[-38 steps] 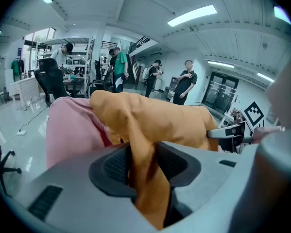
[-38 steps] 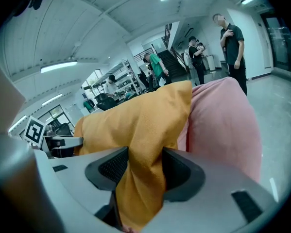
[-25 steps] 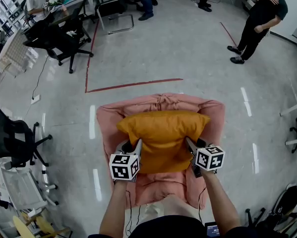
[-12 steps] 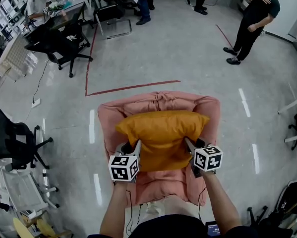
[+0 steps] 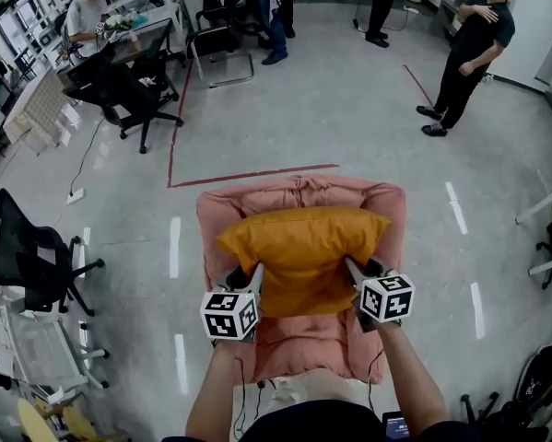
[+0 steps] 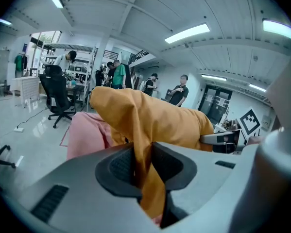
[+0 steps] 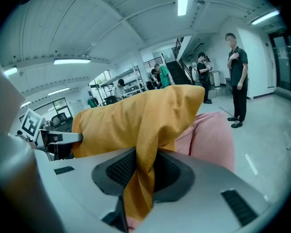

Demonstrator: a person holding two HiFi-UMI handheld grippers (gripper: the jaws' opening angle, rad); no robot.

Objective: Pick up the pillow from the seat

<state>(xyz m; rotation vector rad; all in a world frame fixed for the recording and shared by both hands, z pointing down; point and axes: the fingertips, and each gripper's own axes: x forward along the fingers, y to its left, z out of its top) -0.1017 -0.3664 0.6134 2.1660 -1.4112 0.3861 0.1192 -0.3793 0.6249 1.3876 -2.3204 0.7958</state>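
An orange pillow (image 5: pixel 301 251) hangs just above the pink armchair seat (image 5: pixel 303 334), held at both lower corners. My left gripper (image 5: pixel 253 277) is shut on the pillow's left corner; the left gripper view shows the orange cloth (image 6: pixel 145 130) pinched between the pads. My right gripper (image 5: pixel 352 273) is shut on the right corner, with the fabric (image 7: pixel 150 125) squeezed between its pads. Each gripper view shows the other gripper at the pillow's far end, the right gripper (image 6: pixel 223 139) and the left gripper (image 7: pixel 58 139). The pink chair (image 6: pixel 87 135) shows behind the pillow.
Black office chairs (image 5: pixel 128 86) stand at the back left and one more (image 5: pixel 27 265) at the left. A person (image 5: pixel 464 58) stands at the back right; others are near desks at the back. Red tape (image 5: pixel 248 168) marks the floor beyond the armchair.
Both grippers have risen with the pillow, lifting it slightly off the seat. The grip on both corners has not changed.
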